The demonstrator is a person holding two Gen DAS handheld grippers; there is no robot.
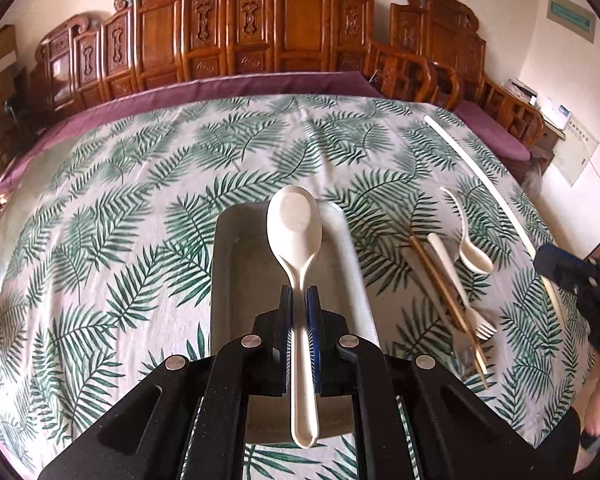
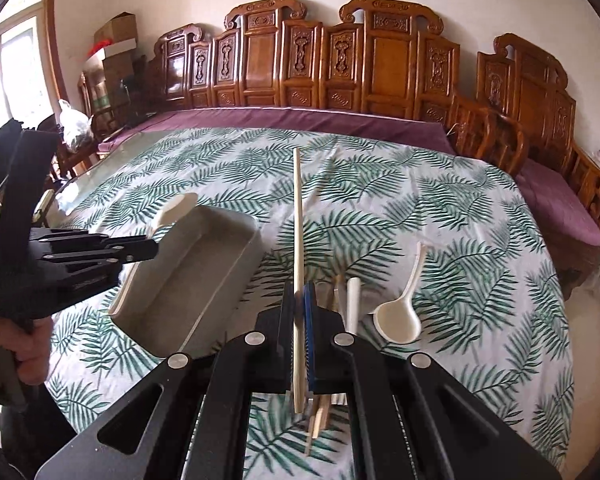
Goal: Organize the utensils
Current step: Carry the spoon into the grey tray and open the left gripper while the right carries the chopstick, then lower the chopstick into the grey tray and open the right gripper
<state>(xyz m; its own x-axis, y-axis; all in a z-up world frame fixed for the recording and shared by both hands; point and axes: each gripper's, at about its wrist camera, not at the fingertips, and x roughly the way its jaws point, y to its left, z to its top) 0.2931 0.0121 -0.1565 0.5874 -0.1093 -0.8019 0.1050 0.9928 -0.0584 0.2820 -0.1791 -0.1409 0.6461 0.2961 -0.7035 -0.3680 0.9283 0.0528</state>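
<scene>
My left gripper is shut on the handle of a large cream spoon, whose bowl hangs over the grey rectangular tray. In the right wrist view that left gripper reaches over the tray from the left, the spoon's bowl showing past the rim. My right gripper is shut on a long cream chopstick that points away over the cloth; the chopstick also shows in the left wrist view. A small cream spoon, a fork handle and brown chopsticks lie on the cloth beneath.
The table carries a white cloth with green fern leaves. Carved wooden chairs and a purple cushion stand behind it. A fork, the small spoon and the brown chopsticks lie right of the tray. A hand holds the left gripper.
</scene>
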